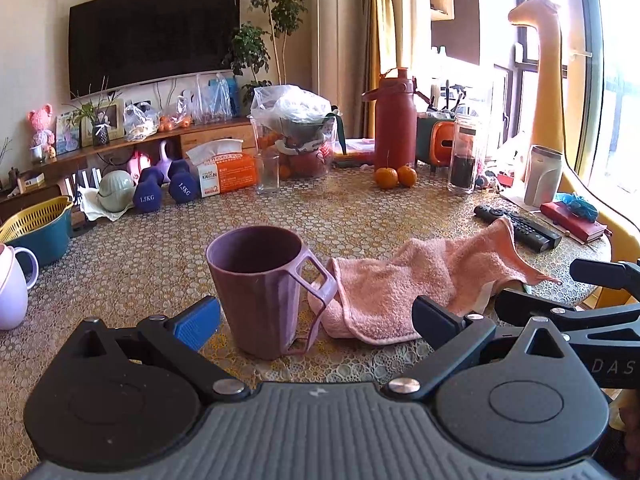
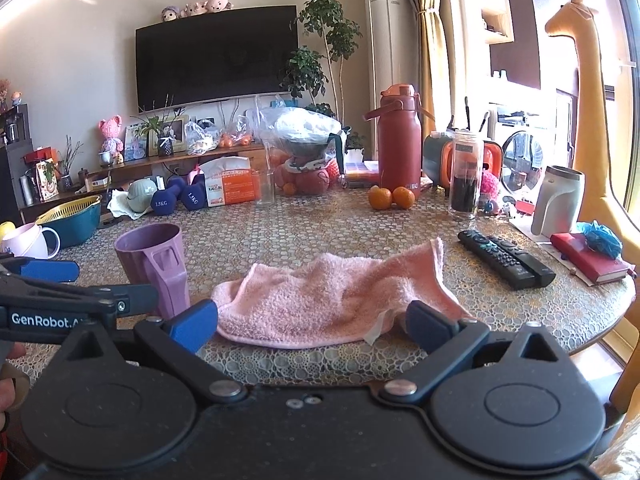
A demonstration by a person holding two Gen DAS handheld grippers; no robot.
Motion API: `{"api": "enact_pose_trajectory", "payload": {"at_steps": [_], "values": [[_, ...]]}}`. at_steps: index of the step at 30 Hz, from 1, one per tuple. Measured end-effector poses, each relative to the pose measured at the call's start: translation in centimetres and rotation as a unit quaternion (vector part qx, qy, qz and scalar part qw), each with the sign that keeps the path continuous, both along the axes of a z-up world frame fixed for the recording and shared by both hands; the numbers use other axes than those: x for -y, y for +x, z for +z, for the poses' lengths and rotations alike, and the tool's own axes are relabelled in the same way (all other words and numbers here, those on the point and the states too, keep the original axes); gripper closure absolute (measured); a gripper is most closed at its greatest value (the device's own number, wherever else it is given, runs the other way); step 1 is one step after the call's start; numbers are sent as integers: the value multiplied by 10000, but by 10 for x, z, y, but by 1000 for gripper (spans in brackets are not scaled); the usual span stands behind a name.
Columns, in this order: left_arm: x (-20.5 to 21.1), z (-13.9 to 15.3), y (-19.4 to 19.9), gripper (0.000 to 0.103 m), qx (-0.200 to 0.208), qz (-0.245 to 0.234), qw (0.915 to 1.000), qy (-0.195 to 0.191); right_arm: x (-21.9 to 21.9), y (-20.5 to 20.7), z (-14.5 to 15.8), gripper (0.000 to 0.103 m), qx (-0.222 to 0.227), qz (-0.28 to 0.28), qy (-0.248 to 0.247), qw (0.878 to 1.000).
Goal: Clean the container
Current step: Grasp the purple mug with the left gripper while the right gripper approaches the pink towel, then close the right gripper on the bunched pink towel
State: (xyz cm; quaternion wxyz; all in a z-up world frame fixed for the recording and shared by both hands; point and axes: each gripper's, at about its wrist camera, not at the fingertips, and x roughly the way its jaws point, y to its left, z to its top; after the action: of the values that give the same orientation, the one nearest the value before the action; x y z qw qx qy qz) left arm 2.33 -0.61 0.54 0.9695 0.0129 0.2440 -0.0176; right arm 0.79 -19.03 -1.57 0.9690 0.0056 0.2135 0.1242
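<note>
Cup (image 1: 256,292) upright between wide left claw (image 1: 316,320); towel (image 2: 332,300) before wide right claw (image 2: 312,320).

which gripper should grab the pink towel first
Right. The right gripper is open and faces the pink towel squarely, while the left gripper is lined up on the purple cup.

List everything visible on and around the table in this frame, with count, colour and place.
mug: 1, purple, table front, upright
towel: 1, pink, crumpled right of mug
remote controls: 2, black, right of towel
oranges: 2, orange, before red flask
flask: 1, red, table back
dumbbells: 2, blue, back left
tissue box: 1, orange-white, beside dumbbells
basket: 1, teal-yellow, far left
television: 1, black, wall
left gripper: open, around mug
right gripper: open, at towel
</note>
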Motion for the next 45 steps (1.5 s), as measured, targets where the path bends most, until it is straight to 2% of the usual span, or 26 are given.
{"api": "enact_pose_trajectory", "payload": {"at_steps": [5, 9, 12, 16, 18, 21, 23, 25, 33, 41, 43, 45], "values": [[-5, 1, 22, 0, -35, 174, 9998, 22, 9, 23, -1, 3, 108, -183, 30, 9998], [-14, -1, 37, 1, -75, 362, 9993, 31, 21, 54, -8, 2, 102, -424, -153, 9989], [-23, -1, 49, 0, -149, 502, 9986, 6, 35, 83, -17, 2, -83, -664, -254, 9974], [-30, -5, 59, 0, -262, 612, 9978, 28, 48, 111, -26, 6, -527, -871, -101, 9948], [-34, -5, 62, 0, -288, 664, 9974, 7, 42, 111, -28, 6, -531, -645, -57, 9965], [-39, -5, 65, 0, -318, 734, 9968, -30, 12, 107, -30, 6, -457, 144, -298, 9984], [-42, -6, 67, 0, -347, 776, 9964, -57, -13, 109, -33, 6, -575, 637, -506, 9950], [-45, -6, 67, 0, -357, 762, 9964, -115, -31, 114, -40, 6, -609, 780, -618, 9932], [-48, -5, 69, 0, -402, 633, 9969, -227, -61, 135, -70, 4, -1162, 932, -877, 9850], [-50, -7, 74, 0, -456, 554, 9966, -409, -69, 134, -76, 1, -1116, 852, -1016, 9849], [-50, -7, 73, 0, -454, 547, 9965, -430, -68, 134, -76, 4, -1113, 883, -978, 9850], [-50, -6, 72, 0, -446, 541, 9966, -440, -67, 131, -74, 15, -1070, 947, -967, 9850]]}}
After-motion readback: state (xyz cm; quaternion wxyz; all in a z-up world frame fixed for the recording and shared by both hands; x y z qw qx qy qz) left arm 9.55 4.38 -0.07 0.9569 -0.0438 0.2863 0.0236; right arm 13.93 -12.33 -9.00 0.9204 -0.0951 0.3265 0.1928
